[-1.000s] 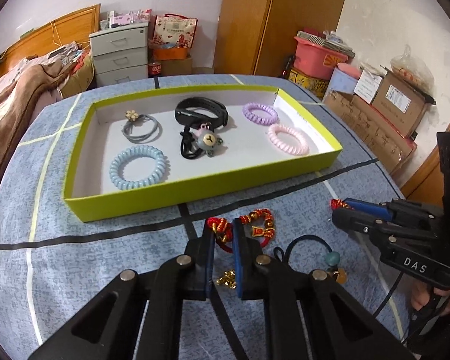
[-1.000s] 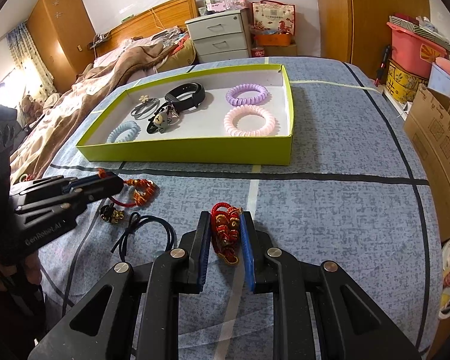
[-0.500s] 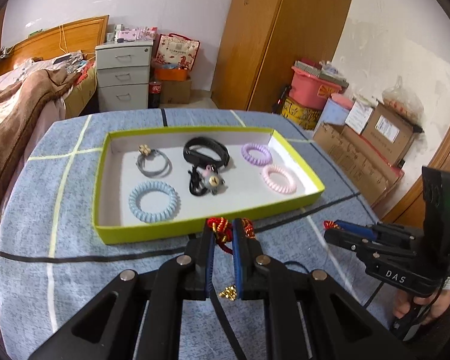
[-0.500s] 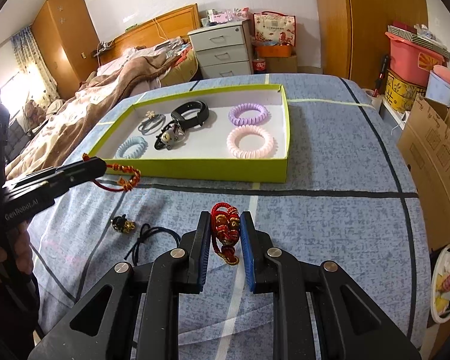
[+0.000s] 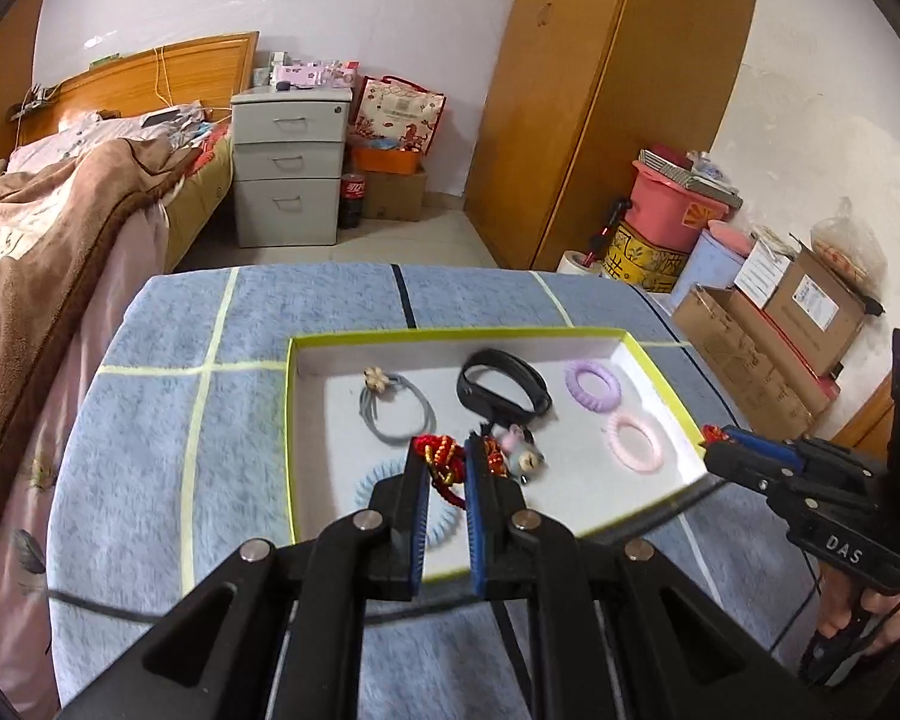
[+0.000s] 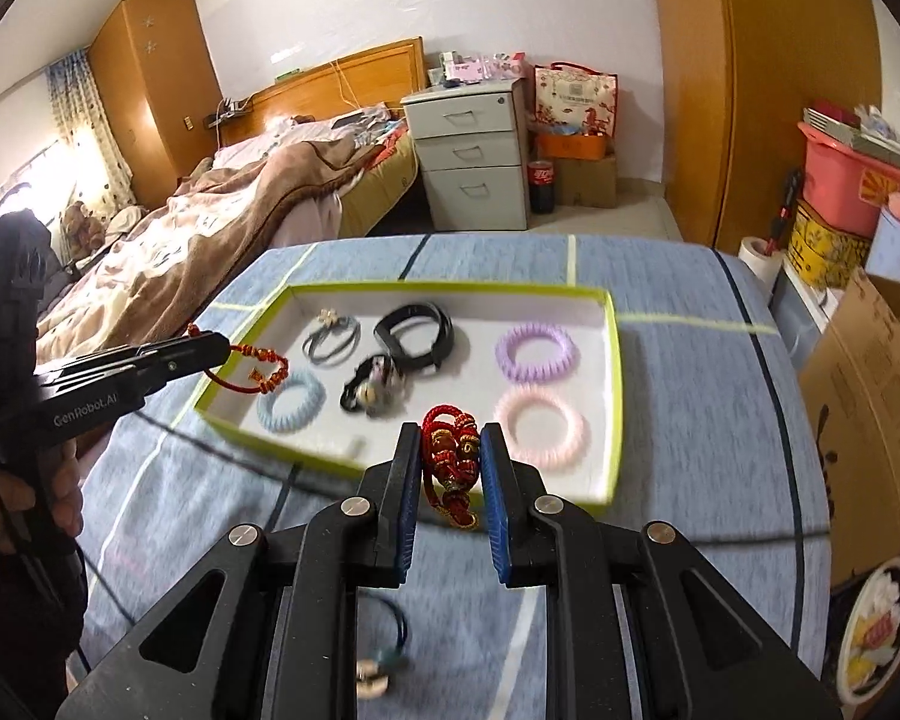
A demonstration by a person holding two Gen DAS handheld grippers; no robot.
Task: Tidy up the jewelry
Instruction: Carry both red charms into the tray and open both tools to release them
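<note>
At frame centre, the left gripper clenches a red bracelet; the right gripper grasps a red beaded bracelet over the green tray

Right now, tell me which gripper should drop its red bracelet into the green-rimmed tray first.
Left, probably. The left gripper holds its red beaded cord bracelet over the green-rimmed tray. The right gripper grips a red knotted bracelet at the near rim.

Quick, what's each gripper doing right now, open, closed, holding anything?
Left gripper: closed on a red cord bracelet, lifted near the yellow-green tray.
Right gripper: closed on a red knotted charm.
</note>
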